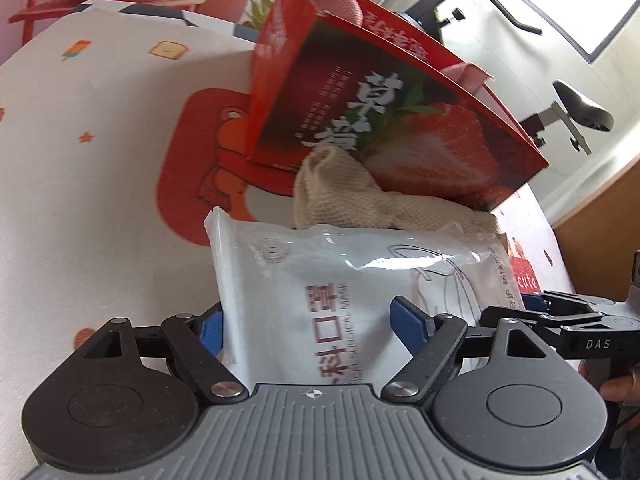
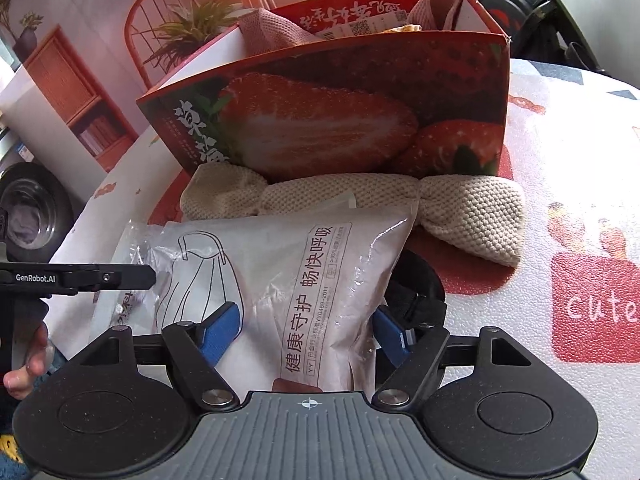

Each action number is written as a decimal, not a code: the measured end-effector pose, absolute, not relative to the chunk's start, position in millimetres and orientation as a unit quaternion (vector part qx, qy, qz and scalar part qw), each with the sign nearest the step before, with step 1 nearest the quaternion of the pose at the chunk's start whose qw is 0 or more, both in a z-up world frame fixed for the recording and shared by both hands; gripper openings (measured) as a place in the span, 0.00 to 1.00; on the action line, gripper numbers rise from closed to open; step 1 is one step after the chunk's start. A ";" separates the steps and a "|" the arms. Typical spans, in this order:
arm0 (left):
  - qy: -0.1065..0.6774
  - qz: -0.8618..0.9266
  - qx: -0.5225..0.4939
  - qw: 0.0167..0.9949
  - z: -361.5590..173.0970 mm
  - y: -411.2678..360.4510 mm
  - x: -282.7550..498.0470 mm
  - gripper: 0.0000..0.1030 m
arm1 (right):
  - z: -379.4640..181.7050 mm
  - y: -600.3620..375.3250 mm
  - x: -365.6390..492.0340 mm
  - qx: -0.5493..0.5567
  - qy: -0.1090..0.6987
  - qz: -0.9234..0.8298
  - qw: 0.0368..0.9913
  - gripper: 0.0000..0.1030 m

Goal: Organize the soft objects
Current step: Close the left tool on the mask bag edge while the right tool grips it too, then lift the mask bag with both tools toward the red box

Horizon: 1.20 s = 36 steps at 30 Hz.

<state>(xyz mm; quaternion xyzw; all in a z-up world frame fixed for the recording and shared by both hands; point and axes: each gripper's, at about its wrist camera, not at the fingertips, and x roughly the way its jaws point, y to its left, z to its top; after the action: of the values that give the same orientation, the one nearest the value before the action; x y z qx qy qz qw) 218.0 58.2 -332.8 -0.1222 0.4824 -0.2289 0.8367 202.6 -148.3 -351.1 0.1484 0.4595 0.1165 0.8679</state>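
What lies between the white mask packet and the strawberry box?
A beige knitted cloth lies across that gap, pressed against the strawberry box front and partly under the mask packet top edge. The right wrist view shows it best.

Both grippers are level, side by side, pointing toward the strawberry box (image 2: pixel 340 120). Left gripper (image 1: pixel 308 328): blue-padded fingers (image 1: pixel 408 322) spread wide on either side of the mask pack (image 1: pixel 340 280); whether the pads press it cannot be told. Right gripper (image 2: pixel 308 332): blue pads (image 2: pixel 224 330) spread on either side of the same pack's other end, each at an edge of the pack; actual grip cannot be told. A bare hand (image 2: pixel 24 360) holds the left gripper's handle; fingers (image 1: pixel 616 388) of the other hand show on the right gripper's handle.
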 end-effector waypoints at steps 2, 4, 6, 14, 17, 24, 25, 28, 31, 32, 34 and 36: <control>0.483 -0.231 -0.116 0.837 -332.0 54.7 217.6 0.80 | -352.6 -149.8 202.4 0.154 0.460 0.114 0.867 0.69; 0.482 -0.234 -0.118 0.836 -331.8 54.0 217.0 0.80 | -353.5 -151.9 202.1 0.162 0.460 0.110 0.866 0.70; 0.484 -0.237 -0.122 0.833 -333.3 55.7 215.4 0.79 | -354.6 -153.2 201.9 0.167 0.460 0.106 0.866 0.72; 0.459 -0.249 -0.144 0.841 -315.4 64.5 215.2 0.74 | -343.9 -147.6 196.4 0.148 0.455 0.109 0.871 0.71; 0.454 -0.256 -0.143 0.841 -310.2 63.3 215.5 0.73 | -338.7 -151.6 195.3 0.155 0.447 0.106 0.875 0.70; 0.438 -0.271 -0.136 0.846 -297.2 56.8 210.5 0.72 | -320.7 -158.3 190.8 0.141 0.424 0.105 0.888 0.69; 0.435 -0.273 -0.136 0.847 -294.7 56.5 210.5 0.72 | -317.9 -159.5 190.7 0.142 0.420 0.105 0.890 0.69; 0.424 -0.278 -0.133 0.852 -286.3 54.6 209.9 0.72 | -309.4 -162.6 190.4 0.142 0.408 0.103 0.896 0.69; 0.412 -0.282 -0.130 0.857 -278.4 54.0 209.3 0.72 | -302.1 -164.7 189.9 0.141 0.398 0.103 0.901 0.69; 0.409 -0.283 -0.130 0.858 -275.8 53.8 209.2 0.72 | -300.4 -165.5 190.2 0.141 0.396 0.103 0.902 0.69; 0.404 -0.284 -0.130 0.860 -271.9 53.5 209.9 0.72 | -297.9 -166.0 190.5 0.140 0.393 0.102 0.903 0.69; 0.402 -0.283 -0.128 0.861 -270.2 52.9 209.5 0.72 | -297.0 -166.3 190.3 0.140 0.391 0.102 0.904 0.69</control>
<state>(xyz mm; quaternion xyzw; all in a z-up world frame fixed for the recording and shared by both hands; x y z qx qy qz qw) 209.5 52.9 -270.2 -0.1284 0.4016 -0.2833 0.8614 190.3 -166.3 -297.0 0.1400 0.3908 0.1025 0.9040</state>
